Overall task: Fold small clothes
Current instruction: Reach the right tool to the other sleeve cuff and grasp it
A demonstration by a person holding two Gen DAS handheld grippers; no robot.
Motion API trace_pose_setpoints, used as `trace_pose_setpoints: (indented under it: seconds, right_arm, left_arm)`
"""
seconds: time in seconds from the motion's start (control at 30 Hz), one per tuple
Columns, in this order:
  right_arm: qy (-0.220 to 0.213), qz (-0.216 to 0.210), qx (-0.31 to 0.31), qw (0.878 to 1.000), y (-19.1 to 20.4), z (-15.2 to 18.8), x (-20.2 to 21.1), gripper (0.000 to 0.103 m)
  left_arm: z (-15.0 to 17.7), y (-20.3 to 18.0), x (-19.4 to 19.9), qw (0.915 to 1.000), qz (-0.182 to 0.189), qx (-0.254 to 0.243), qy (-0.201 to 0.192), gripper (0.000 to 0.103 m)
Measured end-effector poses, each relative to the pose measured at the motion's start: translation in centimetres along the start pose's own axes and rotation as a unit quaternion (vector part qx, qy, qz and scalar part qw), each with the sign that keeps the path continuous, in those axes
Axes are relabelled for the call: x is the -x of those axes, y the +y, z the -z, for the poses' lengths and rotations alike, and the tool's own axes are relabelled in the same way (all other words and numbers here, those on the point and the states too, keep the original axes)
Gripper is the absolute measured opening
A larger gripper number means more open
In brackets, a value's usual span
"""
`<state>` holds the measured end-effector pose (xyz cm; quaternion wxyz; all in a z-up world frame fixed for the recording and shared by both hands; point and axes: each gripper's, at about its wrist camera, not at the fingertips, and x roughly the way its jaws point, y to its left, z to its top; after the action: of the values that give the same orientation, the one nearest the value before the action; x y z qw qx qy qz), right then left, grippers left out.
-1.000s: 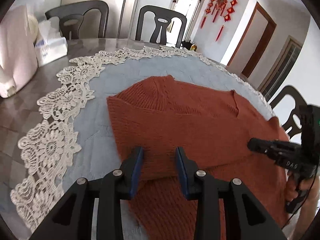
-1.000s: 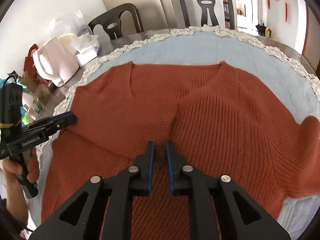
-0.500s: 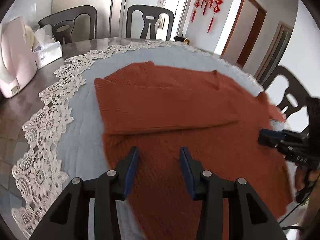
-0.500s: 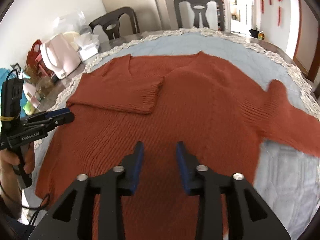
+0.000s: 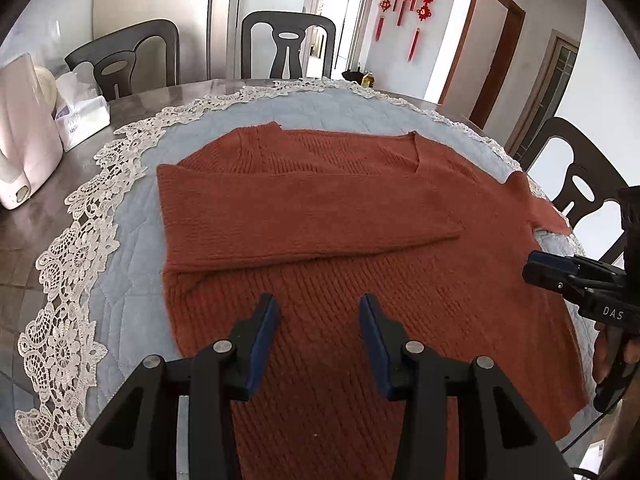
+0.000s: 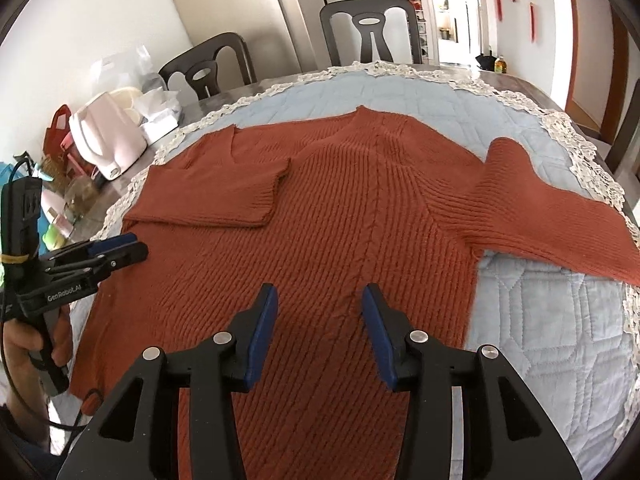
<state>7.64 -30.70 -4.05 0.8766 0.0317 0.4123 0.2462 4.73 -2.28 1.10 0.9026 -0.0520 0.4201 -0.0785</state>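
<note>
My rust sweater lies flat on the quilted cloth over the desk. One sleeve is already folded across the chest; the other sleeve is still spread out. My left tongs and right tongs hover open, having just been opening, nothing between them

A rust-red knitted sweater lies flat on a pale blue quilted cloth with a lace border, covering the worktop. One sleeve is folded across the chest; the other stretches out to the right. The right gripper hovers over the hem, its jaws having just opened with nothing between them, while the left gripper hangs at the sweater's left edge.
</note>
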Motion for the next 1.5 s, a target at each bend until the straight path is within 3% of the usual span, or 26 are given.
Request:
trace_pose_setpoints:
  seconds: [0.37,0.63,0.93,1.03,1.2,1.43,1.5]
  right_arm:
    - [-0.021,0.014,-0.020,0.999,-2.1,-0.5,1.6,0.045]
    - [-0.035,0.042,-0.110,0.992,-7.4,-0.3,2.7,0.046]
    - [-0.049,0.077,-0.245,0.965,-14.1,1.2,4.0,0.046]
    - [-0.063,0.051,-0.277,0.957,-15.6,1.6,4.4,0.046]
    - [-0.083,0.076,-0.306,0.946,-17.5,1.2,4.9,0.046]
    - [-0.113,0.047,-0.361,0.924,-20.2,0.6,4.6,0.046]
    - [-0.115,0.057,-0.361,0.924,-20.5,0.3,4.3,0.036]
  left_arm:
    - [-0.8,-1.4,-0.2,0.9999,-0.005,-0.012,-0.009,0.046]
    - [-1.0,-1.9,-1.2,0.9998,-0.004,-0.016,-0.004,0.046]
    - [-0.5,-1.6,-1.7,0.9999,0.005,-0.009,0.005,0.051]
    - [-0.5,-1.7,-1.8,0.9999,0.009,-0.012,0.006,0.055]
    - [-0.4,-1.8,-1.8,0.9998,0.013,-0.013,0.006,0.058]
    - [-0.5,-1.5,-1.8,0.9996,0.029,-0.003,0.003,0.060]
    - [-0.4,-1.5,-1.8,0.9995,0.031,-0.003,0.004,0.062]
